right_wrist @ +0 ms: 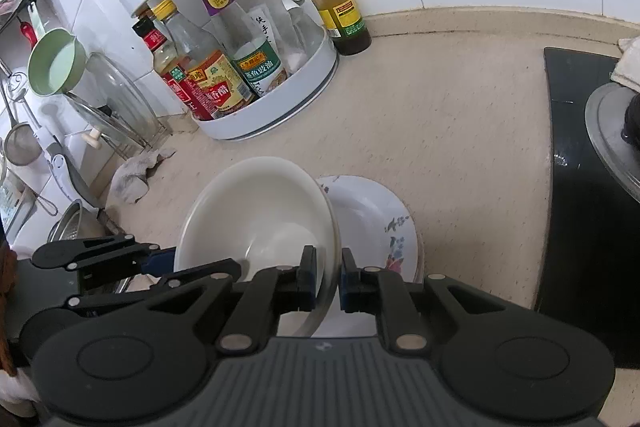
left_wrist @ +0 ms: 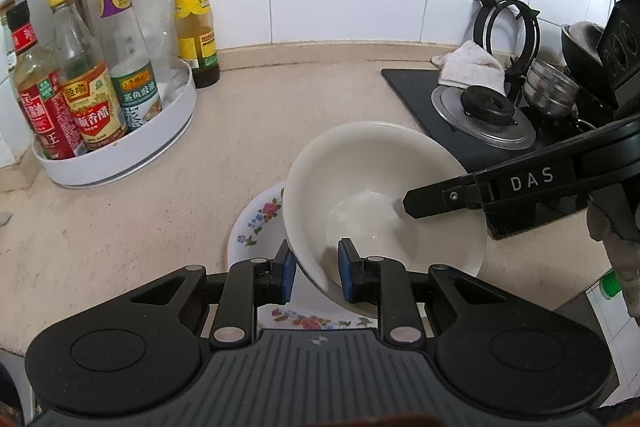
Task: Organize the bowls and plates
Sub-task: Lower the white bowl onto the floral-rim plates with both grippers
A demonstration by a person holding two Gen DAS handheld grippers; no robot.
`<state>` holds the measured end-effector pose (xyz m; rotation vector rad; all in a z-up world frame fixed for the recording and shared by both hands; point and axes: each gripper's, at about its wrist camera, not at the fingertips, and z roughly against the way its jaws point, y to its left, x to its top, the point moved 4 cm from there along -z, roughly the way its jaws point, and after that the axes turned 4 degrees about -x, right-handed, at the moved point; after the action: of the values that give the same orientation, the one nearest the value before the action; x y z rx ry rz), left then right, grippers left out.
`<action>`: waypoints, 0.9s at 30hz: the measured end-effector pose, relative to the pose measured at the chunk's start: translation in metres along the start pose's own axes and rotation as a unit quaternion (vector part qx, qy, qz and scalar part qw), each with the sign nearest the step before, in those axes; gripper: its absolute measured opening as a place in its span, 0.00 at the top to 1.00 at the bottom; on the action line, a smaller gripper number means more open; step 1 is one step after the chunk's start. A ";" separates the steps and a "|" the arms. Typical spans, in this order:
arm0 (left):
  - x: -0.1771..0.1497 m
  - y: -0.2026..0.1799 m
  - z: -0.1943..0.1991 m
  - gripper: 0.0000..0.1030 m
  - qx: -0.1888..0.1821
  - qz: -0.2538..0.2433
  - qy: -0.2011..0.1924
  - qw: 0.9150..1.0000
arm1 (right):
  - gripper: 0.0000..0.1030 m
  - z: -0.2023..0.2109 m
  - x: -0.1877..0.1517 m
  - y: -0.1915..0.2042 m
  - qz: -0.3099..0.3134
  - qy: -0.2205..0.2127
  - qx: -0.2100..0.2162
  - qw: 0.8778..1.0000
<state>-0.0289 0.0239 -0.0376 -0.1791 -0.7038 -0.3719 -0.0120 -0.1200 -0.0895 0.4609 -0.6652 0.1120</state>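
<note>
I have the plain white, deep ceramic bowl [left_wrist: 380, 203] pinched at two places on its rim: my left hand-held gripper [left_wrist: 316, 269] clamps the near edge in the left wrist view, one blue pad [left_wrist: 347, 267] inside the wall and the other outside, and my right hand-held gripper [right_wrist: 328, 277] is pressed tight on the opposite rim, the thin edge caught between its pads. The bowl sits tilted, partly over a shallow white plate with a painted flower border [right_wrist: 384, 227], which lies on the speckled beige table [left_wrist: 160, 187]; I cannot tell whether bowl and plate are touching. I judge this bowl rigid, fairly heavy for rim pinches, glazed and therefore slippery, and brittle if knocked against the plate or the black glass cooktop [right_wrist: 592, 227] just beside it. The rim is the only real purchase, so two opposed grips seem right to me; a single pinch would probably let it swing. The plate looks equally chip-prone, and its low flared edge is where I would take it.
</note>
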 end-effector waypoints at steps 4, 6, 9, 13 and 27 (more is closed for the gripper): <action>-0.003 -0.001 0.000 0.71 0.005 -0.001 0.005 1.000 | 0.87 -0.002 -0.004 -0.001 -0.003 0.005 0.004 1.000; -0.004 -0.002 0.000 0.71 0.007 -0.001 0.006 1.000 | 0.87 -0.003 -0.005 -0.002 -0.006 0.008 0.006 1.000; -0.005 -0.002 -0.002 0.71 0.012 0.000 0.008 1.000 | 0.87 -0.003 -0.005 -0.001 -0.004 0.009 0.004 1.000; -0.004 -0.002 -0.006 0.71 0.021 0.001 0.012 1.000 | 0.87 -0.007 -0.003 0.002 0.001 0.011 -0.004 1.000; -0.005 0.008 -0.025 0.69 0.031 0.004 0.034 0.999 | 0.87 -0.024 0.006 0.006 0.011 0.025 -0.030 0.999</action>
<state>-0.0143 0.0252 -0.0602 -0.1104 -0.6455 -0.3473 0.0046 -0.1043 -0.0998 0.3918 -0.6224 0.1227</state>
